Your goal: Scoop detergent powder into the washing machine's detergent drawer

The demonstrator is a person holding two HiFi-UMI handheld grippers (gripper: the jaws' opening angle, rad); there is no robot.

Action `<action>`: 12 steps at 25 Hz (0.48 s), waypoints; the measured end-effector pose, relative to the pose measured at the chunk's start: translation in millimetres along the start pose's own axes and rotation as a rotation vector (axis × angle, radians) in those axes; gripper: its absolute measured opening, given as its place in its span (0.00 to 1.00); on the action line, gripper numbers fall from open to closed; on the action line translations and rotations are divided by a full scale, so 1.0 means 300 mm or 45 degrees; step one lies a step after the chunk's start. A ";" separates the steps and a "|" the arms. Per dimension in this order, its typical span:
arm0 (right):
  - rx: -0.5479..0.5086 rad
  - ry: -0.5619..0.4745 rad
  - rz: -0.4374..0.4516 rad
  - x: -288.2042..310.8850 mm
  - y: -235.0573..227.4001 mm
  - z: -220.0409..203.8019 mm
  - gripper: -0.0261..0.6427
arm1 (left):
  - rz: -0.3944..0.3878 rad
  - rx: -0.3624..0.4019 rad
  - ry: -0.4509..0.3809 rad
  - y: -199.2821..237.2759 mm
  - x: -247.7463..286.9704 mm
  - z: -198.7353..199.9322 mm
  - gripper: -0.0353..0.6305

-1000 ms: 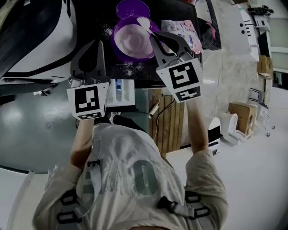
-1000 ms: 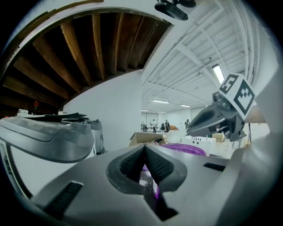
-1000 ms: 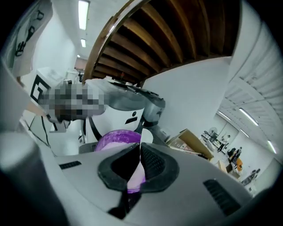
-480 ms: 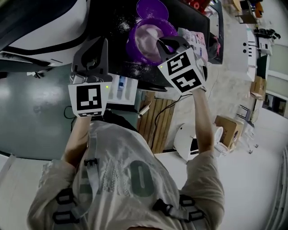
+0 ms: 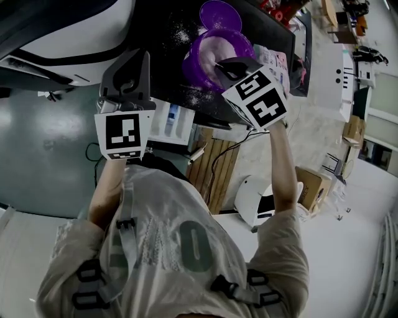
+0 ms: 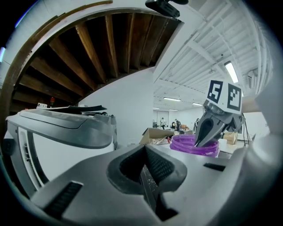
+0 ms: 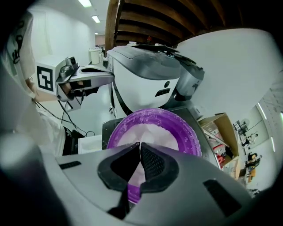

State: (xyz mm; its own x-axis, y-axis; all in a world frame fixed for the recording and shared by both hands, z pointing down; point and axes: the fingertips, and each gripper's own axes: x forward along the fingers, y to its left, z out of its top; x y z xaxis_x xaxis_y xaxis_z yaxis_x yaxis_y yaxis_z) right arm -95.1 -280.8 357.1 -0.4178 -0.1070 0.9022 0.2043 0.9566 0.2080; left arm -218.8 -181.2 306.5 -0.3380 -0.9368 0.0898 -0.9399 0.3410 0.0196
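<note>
Head view has your right gripper (image 5: 222, 68) tipped down into the purple bowl (image 5: 189, 61) on the black top (image 5: 163, 28), yes?

Yes. Your right gripper view shows its jaws pressed together on the spoon (image 5: 214, 64). Only a pale sliver of it shows at their tips, over the white detergent powder (image 7: 154, 132) in the bowl.

And your left gripper (image 6: 144, 151)?

Your left gripper view has those jaws closed tight on nothing, and the seam between the pads is dark and bare. You hold it over the black top, left of the bowl and apart from it.

Where is the detergent drawer (image 5: 184, 127)?

It stands open under the front edge of the black top. It is white and sits between your two grippers, nearer the left one. Neither tool touches it.

Anything else up there?

A purple lid (image 5: 221, 13) lies just beyond the bowl, loose powder (image 5: 185, 38) is scattered on the black top around it, and a pink packet (image 5: 273, 59) lies to the bowl's right
</note>
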 end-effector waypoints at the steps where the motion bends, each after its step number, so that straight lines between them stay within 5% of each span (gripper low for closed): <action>1: 0.029 -0.003 0.013 -0.002 0.002 0.001 0.05 | 0.000 -0.002 0.001 0.002 -0.002 -0.002 0.08; 12: 0.488 -0.104 0.245 -0.043 0.000 0.005 0.05 | -0.013 -0.028 0.004 -0.011 0.006 0.004 0.08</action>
State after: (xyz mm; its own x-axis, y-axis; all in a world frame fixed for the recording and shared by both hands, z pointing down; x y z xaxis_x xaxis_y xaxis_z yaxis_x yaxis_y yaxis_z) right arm -91.0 -279.0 344.9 -0.4759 0.0902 0.8749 -0.0518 0.9901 -0.1303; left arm -216.4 -184.2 305.3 -0.3285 -0.9399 0.0927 -0.9419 0.3333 0.0420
